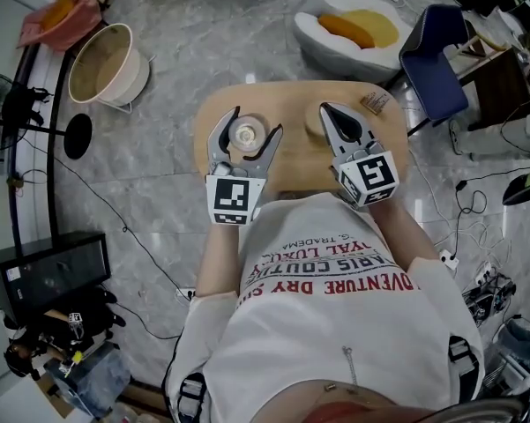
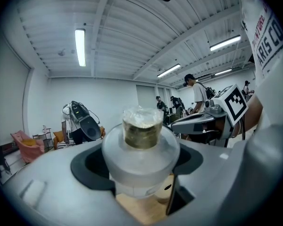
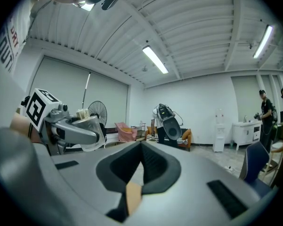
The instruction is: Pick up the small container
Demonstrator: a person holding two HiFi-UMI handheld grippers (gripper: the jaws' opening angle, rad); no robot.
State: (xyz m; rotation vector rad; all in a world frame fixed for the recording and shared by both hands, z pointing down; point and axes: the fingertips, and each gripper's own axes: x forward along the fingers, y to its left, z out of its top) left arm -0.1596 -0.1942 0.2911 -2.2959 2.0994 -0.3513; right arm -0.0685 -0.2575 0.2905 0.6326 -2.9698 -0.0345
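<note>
Overhead, the head view is showing the person standing over a round wooden table, with the left gripper reaching forward so that its two jaws are lying on either side of the small container, which is sitting over the left half of the tabletop. The right gripper is hovering over the right half, near a small packet at the far edge. From the left gripper view, the jaws are pressing against the container's rounded, translucent white body, with its darker, film-wrapped top poking up above them and bare wood showing underneath; whether the base is resting on the wood or hanging just off it is not something I can settle. From the right gripper view, that gripper's jaws are meeting with nothing between them, only a sliver of the table showing through the gap. The likely risk is the grip sitting on a smooth, curved shoulder: a fast or tilted lift may be letting the container slide or pivot out, and too hard a squeeze may be buckling its thin wall.
</note>
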